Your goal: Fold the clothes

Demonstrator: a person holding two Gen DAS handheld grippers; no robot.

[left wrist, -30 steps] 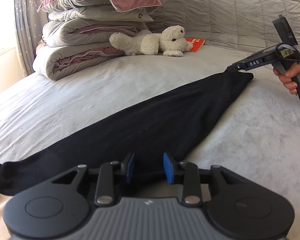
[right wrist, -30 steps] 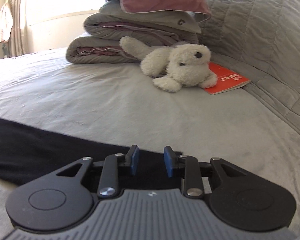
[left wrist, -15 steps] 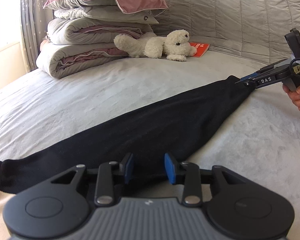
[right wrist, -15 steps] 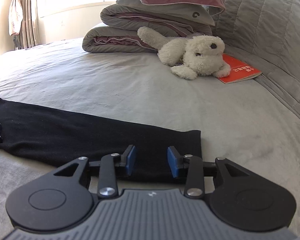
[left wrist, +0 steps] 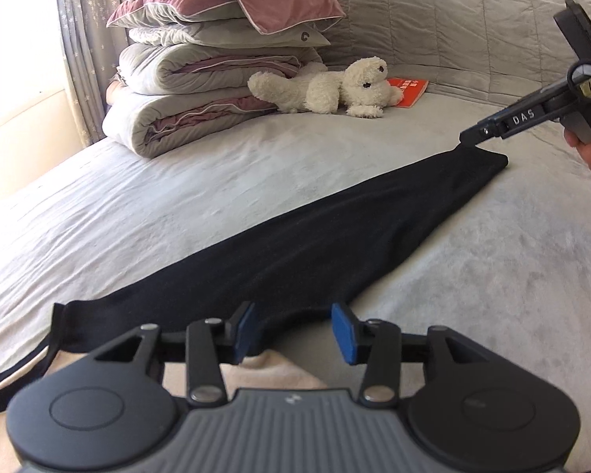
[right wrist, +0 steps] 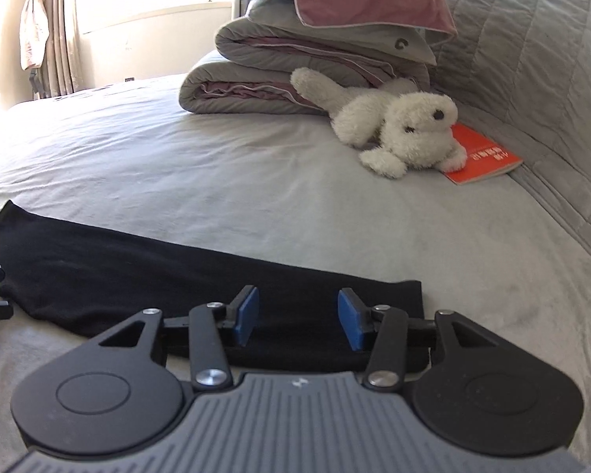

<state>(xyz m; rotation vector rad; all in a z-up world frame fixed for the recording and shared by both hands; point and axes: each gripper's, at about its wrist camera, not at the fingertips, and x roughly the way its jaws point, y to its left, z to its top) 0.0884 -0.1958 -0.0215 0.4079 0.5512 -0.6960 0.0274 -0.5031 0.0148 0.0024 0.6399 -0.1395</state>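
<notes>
Nearest, the left gripper (left wrist: 292, 329) hangs over the near end of the black garment (left wrist: 335, 236), jaws opening, blue pads clear of the cloth. A second ago both grippers sat lower and narrower on the fabric; now they have let go and lifted (so this fold looks laid down). The right gripper (right wrist: 298, 323) likewise is opening over the far end, nothing pinched between its pads. The garment lies as a long narrow strip across the grey bed (right wrist: 216, 165). Beyond it, well apart, sit a white plush toy (right wrist: 394, 130), a red booklet (right wrist: 484, 155) and stacked quilts with pillows (left wrist: 216, 82); nothing blocks the next fold.
</notes>
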